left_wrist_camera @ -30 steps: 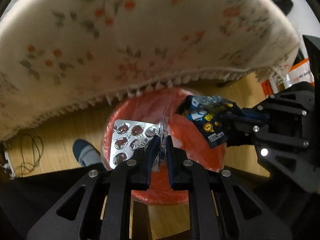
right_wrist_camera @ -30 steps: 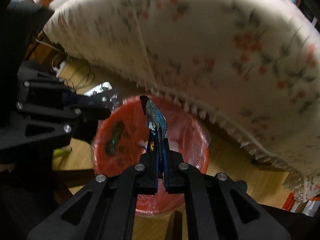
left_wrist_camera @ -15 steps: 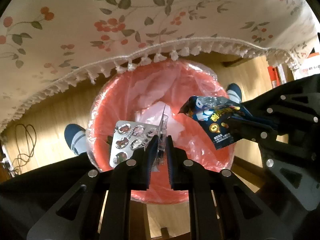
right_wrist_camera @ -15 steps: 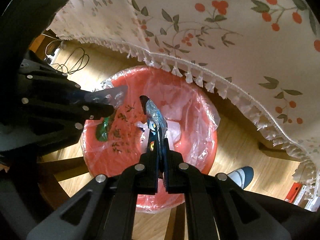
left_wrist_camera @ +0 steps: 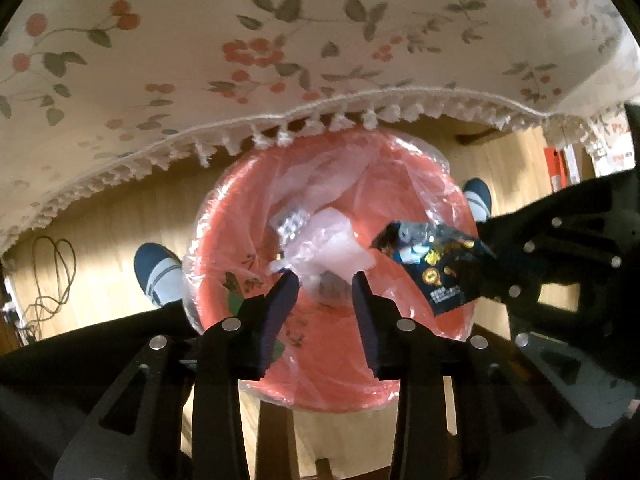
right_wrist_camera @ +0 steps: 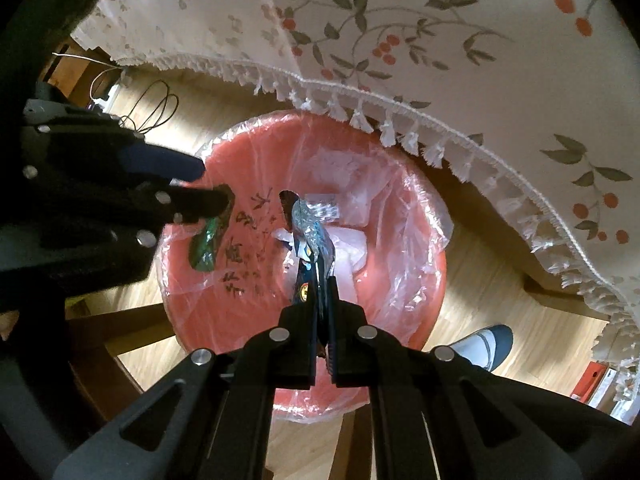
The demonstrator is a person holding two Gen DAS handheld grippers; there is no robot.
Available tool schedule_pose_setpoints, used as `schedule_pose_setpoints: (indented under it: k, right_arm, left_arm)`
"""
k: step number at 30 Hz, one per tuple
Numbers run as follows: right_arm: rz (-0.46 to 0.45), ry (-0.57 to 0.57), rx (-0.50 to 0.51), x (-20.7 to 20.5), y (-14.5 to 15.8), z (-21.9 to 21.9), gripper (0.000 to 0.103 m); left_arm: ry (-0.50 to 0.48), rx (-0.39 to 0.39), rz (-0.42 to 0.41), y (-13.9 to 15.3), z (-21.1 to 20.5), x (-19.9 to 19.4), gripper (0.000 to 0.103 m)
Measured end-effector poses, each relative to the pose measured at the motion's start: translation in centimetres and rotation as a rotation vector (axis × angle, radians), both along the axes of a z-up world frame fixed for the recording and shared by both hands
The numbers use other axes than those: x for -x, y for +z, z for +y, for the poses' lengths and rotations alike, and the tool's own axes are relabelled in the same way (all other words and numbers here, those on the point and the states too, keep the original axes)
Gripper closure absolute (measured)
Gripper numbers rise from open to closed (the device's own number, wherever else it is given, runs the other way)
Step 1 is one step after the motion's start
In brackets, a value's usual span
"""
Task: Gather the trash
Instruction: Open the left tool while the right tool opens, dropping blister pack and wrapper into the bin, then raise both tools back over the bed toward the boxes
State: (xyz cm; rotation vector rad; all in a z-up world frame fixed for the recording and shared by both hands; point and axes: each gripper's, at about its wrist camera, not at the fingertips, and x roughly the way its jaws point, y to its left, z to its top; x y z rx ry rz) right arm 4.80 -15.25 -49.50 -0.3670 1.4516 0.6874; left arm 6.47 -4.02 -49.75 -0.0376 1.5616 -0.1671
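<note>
left tongs (left_wrist_camera: 322, 280) spread wide, nothing between them, over red bin (left_wrist_camera: 224, 248) lined with clear plastic | blister pack (left_wrist_camera: 289, 222) lying inside on the liner | right tongs (left_wrist_camera: 490, 276) pinching dark snack wrapper (left_wrist_camera: 436, 264) above bin's right side | fringed floral tablecloth (left_wrist_camera: 280, 52) overhanging bin's far rim

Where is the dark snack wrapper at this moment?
The dark snack wrapper is pinched in the right gripper, above the red lined trash bin; the left-wrist view shows it at right.
</note>
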Motion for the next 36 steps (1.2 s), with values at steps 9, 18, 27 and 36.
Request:
schedule_pose_setpoints:
  k: [9, 18, 27, 36]
  right_arm:
    - [0.015, 0.036, 0.001, 0.2, -0.5, 0.7, 0.097]
    - [0.021, 0.052, -0.012, 0.2, -0.3, 0.7, 0.073]
    - [-0.011, 0.042, -0.017, 0.1, 0.5, 0.5, 0.031]
    - [-0.181, -0.098, -0.074, -1.2, 6.3, -2.2, 0.006]
  left_arm:
    - [0.068, -0.021, -0.04, 0.7, 1.5, -0.3, 0.06]
    - [0.083, -0.015, -0.05, 0.9, 1.8, -0.3, 0.06]
    - [0.091, -0.019, -0.065, 1.3, 2.0, -0.2, 0.052]
    - [0.081, -0.02, -0.191, 5.1, 1.6, 0.0, 0.042]
